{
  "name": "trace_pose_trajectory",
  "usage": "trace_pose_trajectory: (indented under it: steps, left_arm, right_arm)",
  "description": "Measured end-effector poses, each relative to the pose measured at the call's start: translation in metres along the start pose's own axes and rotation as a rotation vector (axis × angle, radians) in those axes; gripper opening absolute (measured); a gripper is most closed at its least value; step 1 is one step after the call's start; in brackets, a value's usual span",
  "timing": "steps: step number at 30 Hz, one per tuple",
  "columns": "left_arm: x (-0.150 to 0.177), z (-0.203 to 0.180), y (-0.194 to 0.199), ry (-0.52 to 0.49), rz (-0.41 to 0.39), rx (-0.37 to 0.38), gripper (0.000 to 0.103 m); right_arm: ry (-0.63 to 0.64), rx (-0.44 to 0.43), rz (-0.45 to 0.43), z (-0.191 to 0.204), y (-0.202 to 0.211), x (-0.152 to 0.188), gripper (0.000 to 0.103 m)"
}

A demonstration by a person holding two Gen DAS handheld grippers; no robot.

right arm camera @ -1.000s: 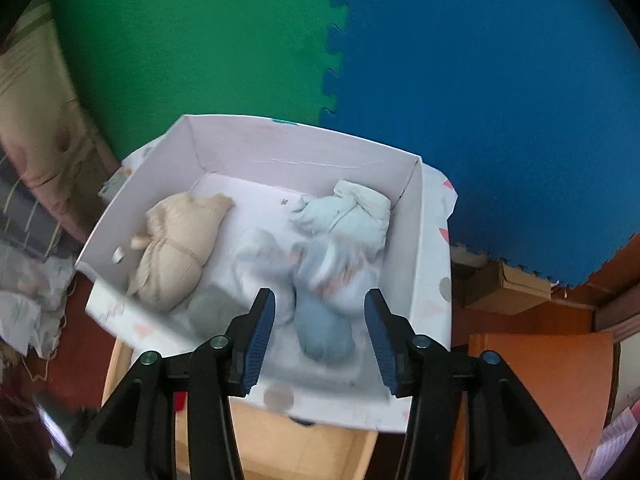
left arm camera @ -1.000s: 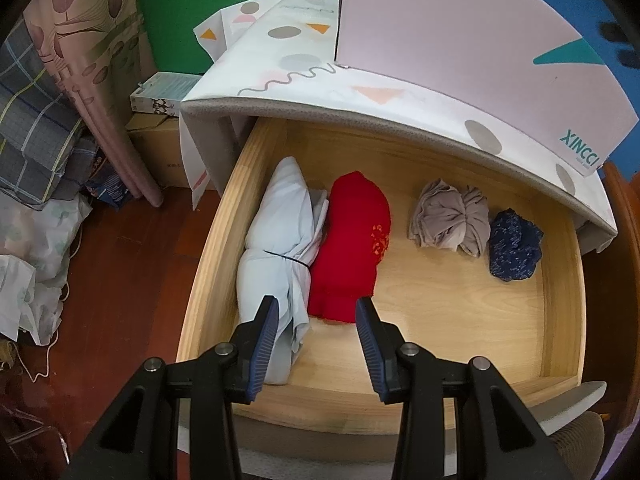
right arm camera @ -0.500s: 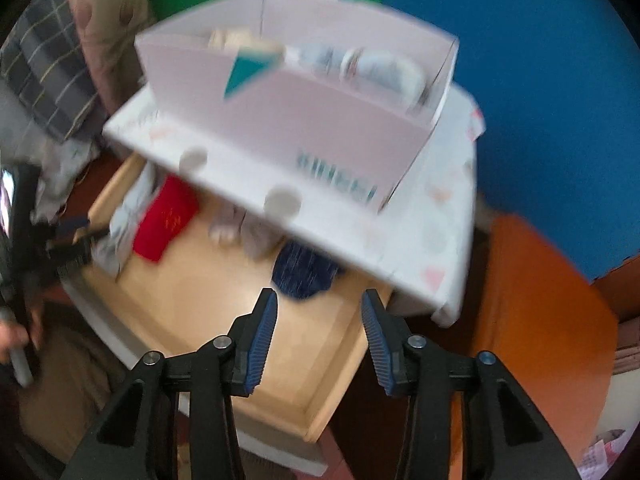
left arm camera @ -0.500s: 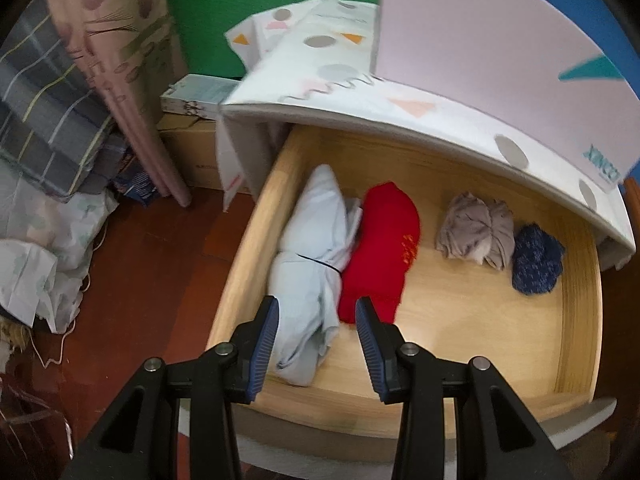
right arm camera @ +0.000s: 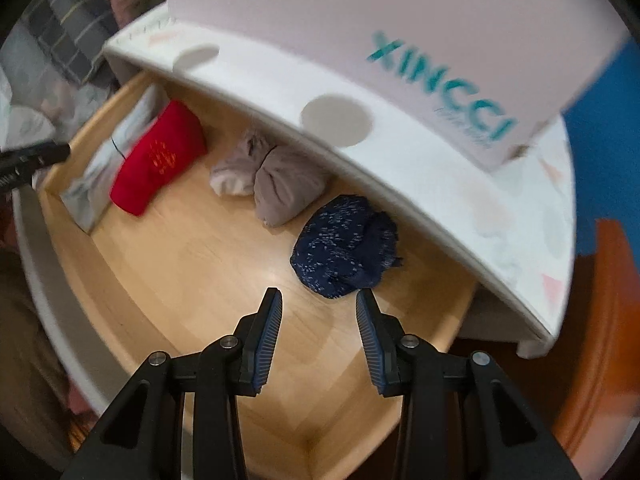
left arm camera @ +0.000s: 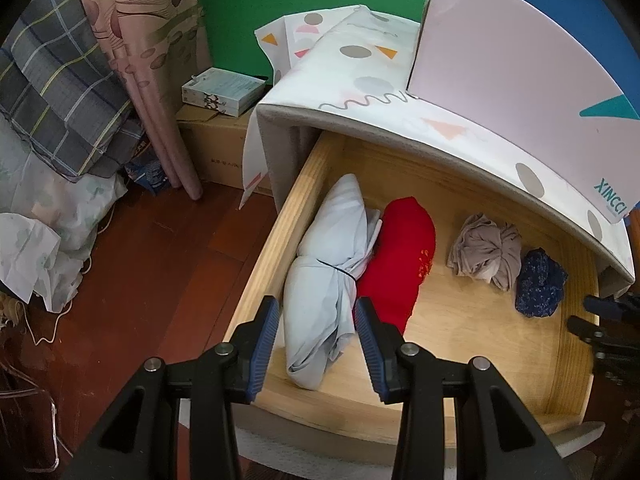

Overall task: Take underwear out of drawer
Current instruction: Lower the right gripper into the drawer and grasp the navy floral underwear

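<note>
The right gripper (right arm camera: 318,306) has dropped from over the pink box (right arm camera: 360,40) to the drawer (right arm camera: 192,280), its jaws closing a little yet still spread and empty, just short of the navy bundle (right arm camera: 346,242); that looks like the next pick. The left gripper (left arm camera: 316,320) hovers spread, holding nothing, over the pale blue roll (left arm camera: 328,272). Four bundles lie in the drawer: pale blue far left, red (left arm camera: 400,256), beige (left arm camera: 486,250), navy right.
</note>
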State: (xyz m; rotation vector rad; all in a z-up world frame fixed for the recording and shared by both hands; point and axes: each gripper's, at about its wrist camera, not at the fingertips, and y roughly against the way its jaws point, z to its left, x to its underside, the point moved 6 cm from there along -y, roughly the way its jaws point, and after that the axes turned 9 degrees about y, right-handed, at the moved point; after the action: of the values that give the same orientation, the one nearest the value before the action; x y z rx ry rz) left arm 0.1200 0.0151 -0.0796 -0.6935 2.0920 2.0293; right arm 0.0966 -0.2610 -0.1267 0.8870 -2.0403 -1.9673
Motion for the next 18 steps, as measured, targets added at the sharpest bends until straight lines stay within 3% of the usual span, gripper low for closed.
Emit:
trace_pose_trajectory:
  steps: [8,18]
  left_arm:
    - [0.0,-0.001,-0.002,0.0,0.009,0.007,0.041]
    - [0.001,-0.004,-0.003,-0.01,0.012,0.02,0.041]
  right_arm:
    - [0.073,0.036,0.04,0.004,-0.041,-0.011,0.036]
    - [0.069,0.046,0.068,-0.003,-0.072,-0.016,0.036]
